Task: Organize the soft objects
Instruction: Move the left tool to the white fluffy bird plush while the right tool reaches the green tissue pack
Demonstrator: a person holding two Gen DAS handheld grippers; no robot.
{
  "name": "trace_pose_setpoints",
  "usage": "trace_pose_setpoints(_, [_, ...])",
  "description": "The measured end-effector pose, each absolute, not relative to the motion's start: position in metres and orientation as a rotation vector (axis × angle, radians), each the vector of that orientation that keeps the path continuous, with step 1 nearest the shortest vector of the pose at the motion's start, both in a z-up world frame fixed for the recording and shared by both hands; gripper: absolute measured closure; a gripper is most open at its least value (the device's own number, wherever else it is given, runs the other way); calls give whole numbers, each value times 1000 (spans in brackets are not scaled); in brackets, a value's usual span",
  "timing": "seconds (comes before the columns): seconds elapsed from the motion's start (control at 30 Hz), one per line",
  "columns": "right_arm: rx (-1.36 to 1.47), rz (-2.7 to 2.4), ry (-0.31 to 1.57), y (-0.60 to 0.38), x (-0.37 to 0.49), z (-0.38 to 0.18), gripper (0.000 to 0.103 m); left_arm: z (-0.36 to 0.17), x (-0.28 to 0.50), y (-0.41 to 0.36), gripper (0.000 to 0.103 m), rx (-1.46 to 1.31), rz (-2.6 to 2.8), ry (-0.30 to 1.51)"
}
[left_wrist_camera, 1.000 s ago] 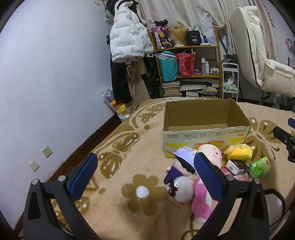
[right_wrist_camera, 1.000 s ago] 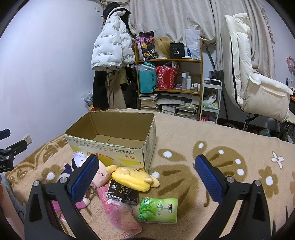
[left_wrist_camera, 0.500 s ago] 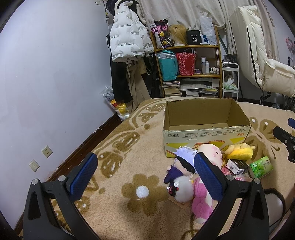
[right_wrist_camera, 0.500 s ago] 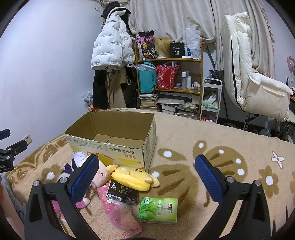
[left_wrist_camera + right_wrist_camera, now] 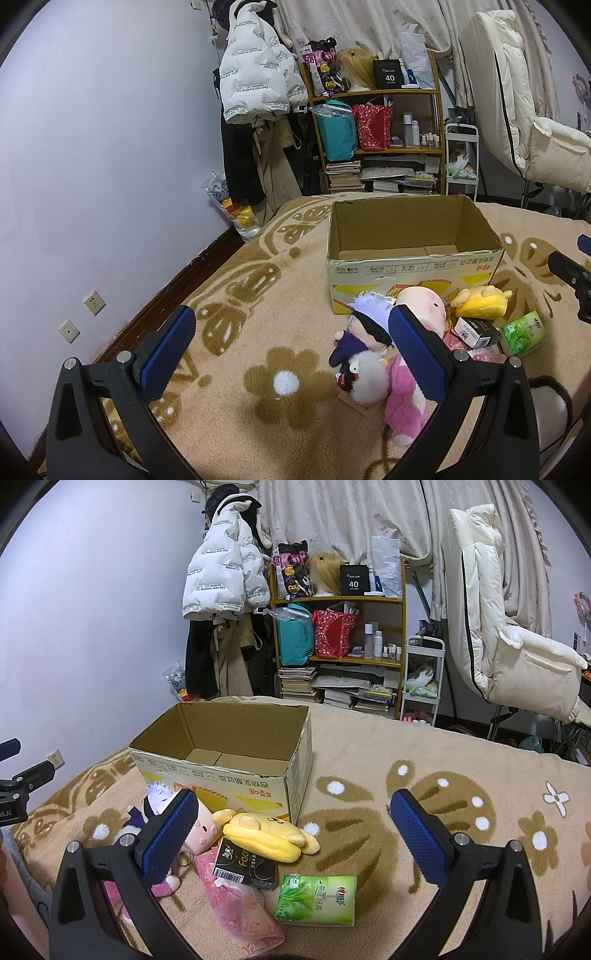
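An empty cardboard box [image 5: 413, 266] [image 5: 229, 775] stands open on the blanket. In front of it lie a purple-haired doll [image 5: 364, 325], a small white fluffy toy [image 5: 365, 376], a pink pig plush [image 5: 421, 306] [image 5: 201, 830] and a yellow plush [image 5: 480, 302] [image 5: 266, 834]. Beside them are a black packet [image 5: 245, 866], a green tissue pack [image 5: 316, 899] and a pink bag [image 5: 236, 904]. My left gripper [image 5: 291, 350] is open above the blanket, left of the toys. Open too, my right gripper [image 5: 291, 830] hovers over the yellow plush and tissue pack. Neither holds anything.
A patterned beige blanket [image 5: 240, 295] covers the surface. Behind stand a cluttered wooden shelf [image 5: 380, 122], hanging coats [image 5: 255, 74], a white cart [image 5: 421, 679] and a cream recliner [image 5: 509, 638]. A wall with sockets [image 5: 94, 302] runs along the left.
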State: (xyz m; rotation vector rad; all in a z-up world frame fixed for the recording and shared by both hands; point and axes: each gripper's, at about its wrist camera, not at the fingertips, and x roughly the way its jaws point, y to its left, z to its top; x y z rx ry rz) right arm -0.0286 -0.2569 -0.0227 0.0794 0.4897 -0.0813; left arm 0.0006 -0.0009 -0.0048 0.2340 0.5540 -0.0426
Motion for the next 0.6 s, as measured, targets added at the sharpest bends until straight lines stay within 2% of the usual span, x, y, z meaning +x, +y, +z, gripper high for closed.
trace_pose_setpoints(0.33, [75, -84, 501, -258, -26, -25, 0, -15, 7, -2, 0, 252, -47, 614])
trace_pose_setpoints(0.6, [79, -113, 594, -261, -15, -39, 0, -31, 30, 5, 0, 189, -62, 755])
